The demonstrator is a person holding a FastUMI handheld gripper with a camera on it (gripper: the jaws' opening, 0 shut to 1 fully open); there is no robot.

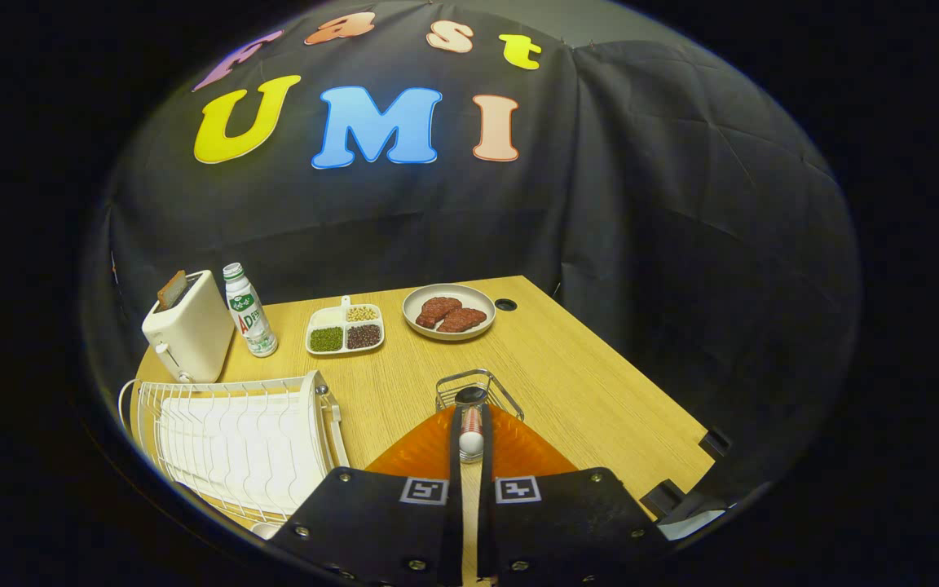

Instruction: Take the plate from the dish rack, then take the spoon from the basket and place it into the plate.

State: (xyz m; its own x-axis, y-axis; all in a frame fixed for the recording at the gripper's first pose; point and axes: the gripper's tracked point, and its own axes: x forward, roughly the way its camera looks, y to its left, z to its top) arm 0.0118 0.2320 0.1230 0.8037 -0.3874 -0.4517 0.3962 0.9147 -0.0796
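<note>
My gripper (470, 410) is shut on the spoon (470, 432), whose red-and-white striped handle and white rounded end show in the narrow gap between the two black fingers (455, 444). Under the fingers, an orange ribbed plate (528, 452) lies on the wooden table and spreads out to both sides of them. I cannot tell whether the spoon touches it. Just beyond the fingertips stands the small wire basket (502, 391). The white dish rack (233, 440) stands to the left of the fingers, its slots bare.
At the back of the table (584, 383) are a cream toaster (188, 330) with a slice in it, a small bottle (249, 310), a divided dish of beans (346, 329) and a plate of meat (448, 311). The table's right edge runs diagonally nearby.
</note>
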